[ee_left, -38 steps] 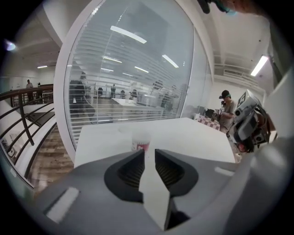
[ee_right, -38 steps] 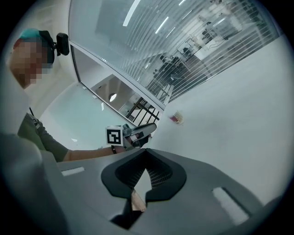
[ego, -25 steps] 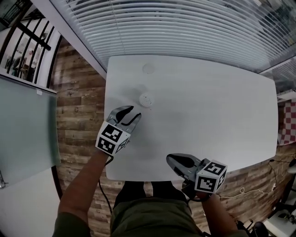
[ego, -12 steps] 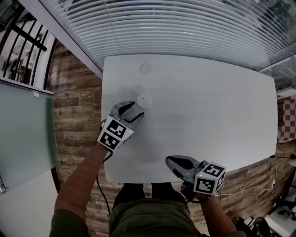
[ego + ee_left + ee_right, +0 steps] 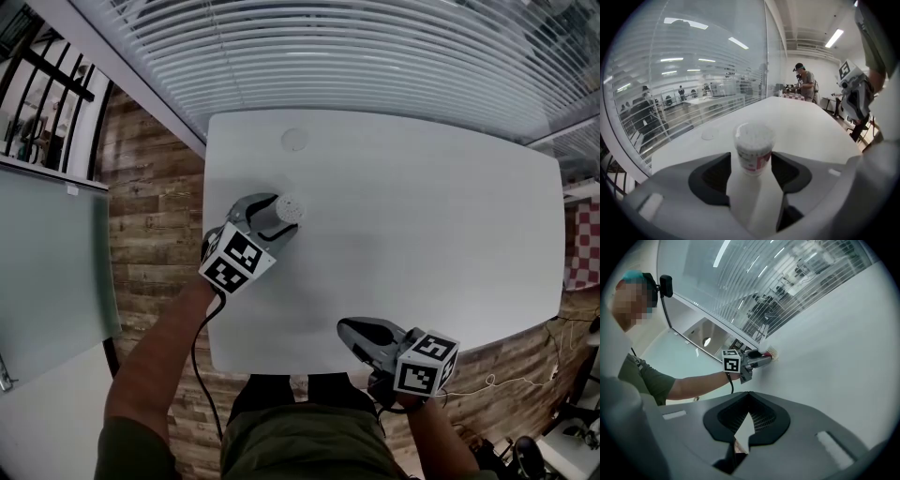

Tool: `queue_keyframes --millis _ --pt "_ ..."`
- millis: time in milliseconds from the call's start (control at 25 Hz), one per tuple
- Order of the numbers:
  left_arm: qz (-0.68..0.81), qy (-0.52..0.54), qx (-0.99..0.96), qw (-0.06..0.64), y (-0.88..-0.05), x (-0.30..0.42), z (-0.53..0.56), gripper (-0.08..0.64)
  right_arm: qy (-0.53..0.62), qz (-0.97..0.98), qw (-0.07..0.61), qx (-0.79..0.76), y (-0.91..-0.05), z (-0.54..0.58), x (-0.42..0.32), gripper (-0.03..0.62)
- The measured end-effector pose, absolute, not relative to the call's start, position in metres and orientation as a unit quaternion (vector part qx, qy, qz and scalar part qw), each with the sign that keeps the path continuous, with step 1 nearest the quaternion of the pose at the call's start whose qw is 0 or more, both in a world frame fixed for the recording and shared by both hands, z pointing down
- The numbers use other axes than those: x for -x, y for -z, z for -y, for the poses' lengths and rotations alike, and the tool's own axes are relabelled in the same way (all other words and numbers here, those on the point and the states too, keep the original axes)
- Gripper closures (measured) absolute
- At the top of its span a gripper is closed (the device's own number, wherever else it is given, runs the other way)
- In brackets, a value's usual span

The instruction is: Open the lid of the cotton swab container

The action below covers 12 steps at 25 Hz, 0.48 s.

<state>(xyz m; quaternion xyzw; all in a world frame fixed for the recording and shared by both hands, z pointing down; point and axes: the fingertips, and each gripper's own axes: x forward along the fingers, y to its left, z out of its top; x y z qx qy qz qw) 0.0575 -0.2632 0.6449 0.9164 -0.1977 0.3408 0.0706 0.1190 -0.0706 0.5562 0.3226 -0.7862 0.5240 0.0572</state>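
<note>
Plastic cotton swab container (image 5: 753, 146) stands upright on table (image 5: 422, 234) btwn left gripper (image 5: 751, 163) jaws, just been spreading wide, no grip. Risk: off-centre squeeze topples it. Right gripper (image 5: 743, 427) pinched closed, empty, well apart.

White table (image 5: 422, 234) — blinds (image 5: 375, 56), seemingly wooden floor (image 5: 159, 234)

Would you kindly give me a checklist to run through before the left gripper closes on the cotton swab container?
1. Jaws of the left gripper apart: ok; they have just been opening.
2. The clear plastic cotton swab container between them: ok, not yet gripped.
3. Container upright on the white table: ok.
4. The right gripper shut and empty, away from the container: ok.
5. Container's lid seated: cannot tell.
</note>
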Motion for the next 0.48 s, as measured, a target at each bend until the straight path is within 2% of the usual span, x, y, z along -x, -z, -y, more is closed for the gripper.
queue_keyframes --millis 480 --pt "0.163 -0.351 -0.92 0.065 -0.656 -0.071 0.266 0.295 -0.533 0.78 0.059 -0.324 -0.563 0.071 -0.124 0.583"
